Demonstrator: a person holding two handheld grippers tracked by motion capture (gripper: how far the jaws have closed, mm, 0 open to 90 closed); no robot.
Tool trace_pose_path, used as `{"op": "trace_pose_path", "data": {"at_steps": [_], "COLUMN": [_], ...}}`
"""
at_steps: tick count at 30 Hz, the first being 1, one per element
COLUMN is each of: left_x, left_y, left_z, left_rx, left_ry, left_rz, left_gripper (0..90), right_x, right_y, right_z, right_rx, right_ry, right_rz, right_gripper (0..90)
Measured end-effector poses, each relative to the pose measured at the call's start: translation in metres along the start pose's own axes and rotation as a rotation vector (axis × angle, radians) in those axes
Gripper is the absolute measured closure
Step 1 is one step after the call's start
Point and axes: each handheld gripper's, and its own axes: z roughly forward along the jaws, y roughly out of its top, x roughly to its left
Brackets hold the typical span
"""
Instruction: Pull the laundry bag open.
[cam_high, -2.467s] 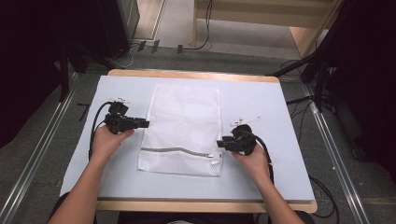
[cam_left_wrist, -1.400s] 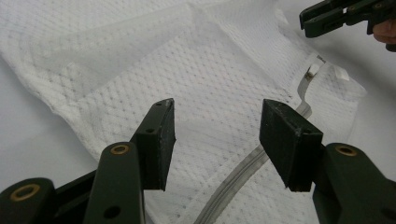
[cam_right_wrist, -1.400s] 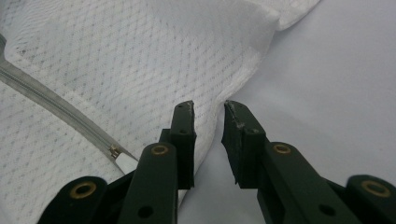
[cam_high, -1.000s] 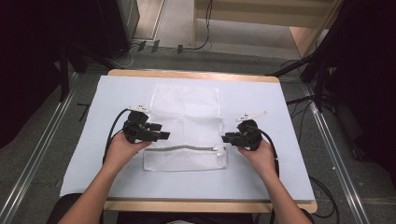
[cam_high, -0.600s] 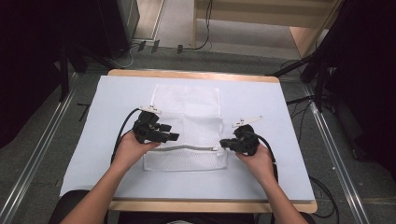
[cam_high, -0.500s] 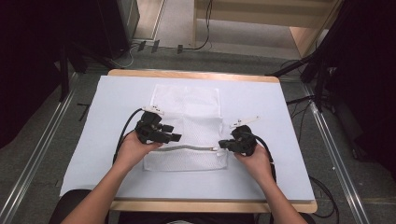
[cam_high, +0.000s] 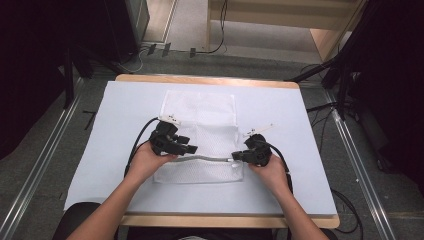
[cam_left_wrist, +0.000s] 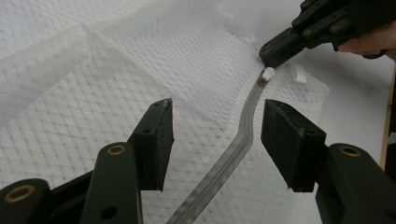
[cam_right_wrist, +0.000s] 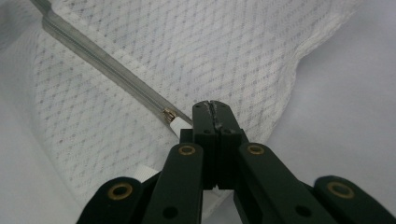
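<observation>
A white mesh bag lies flat in the middle of the table, with a grey zipper running across its near part. My left gripper hovers over the bag's left half, open, with the zipper passing between its jaws untouched. My right gripper is at the zipper's right end, jaws shut at the small white zipper pull. From the left gripper view the pull hangs just under the right gripper, and the zipper rises toward it.
The pale blue table top has free room left, right and behind the bag. Its wooden front edge is near the person's forearms. Cables trail from both grippers. Dark floor and metal rails surround the table.
My left gripper has moved right, from beside the bag's left edge to over the zipper. The right gripper has stayed at the zipper's right end.
</observation>
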Motion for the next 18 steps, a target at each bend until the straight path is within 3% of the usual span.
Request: {"op": "trace_pose_path", "data": {"at_steps": [9,14,18], "left_x": [-0.003,-0.004,-0.004], "left_y": [0.001,0.002,0.002], "left_z": [0.005,0.008,0.009], "left_rx": [0.013,0.017,0.018], "left_ry": [-0.001,-0.002,0.000], "left_rz": [0.009,0.018,0.012], "left_gripper": [44.8,44.9,45.0], "right_x": [0.006,0.005,-0.001], "right_y": [-0.006,0.000,0.005], "right_z": [-0.006,-0.007,0.003], "right_rx": [0.003,-0.034,-0.010], "right_ry": [0.047,-0.001,-0.022], "right_rz": [0.002,-0.023,-0.019], "right_gripper": [90.0,90.0,90.0]}}
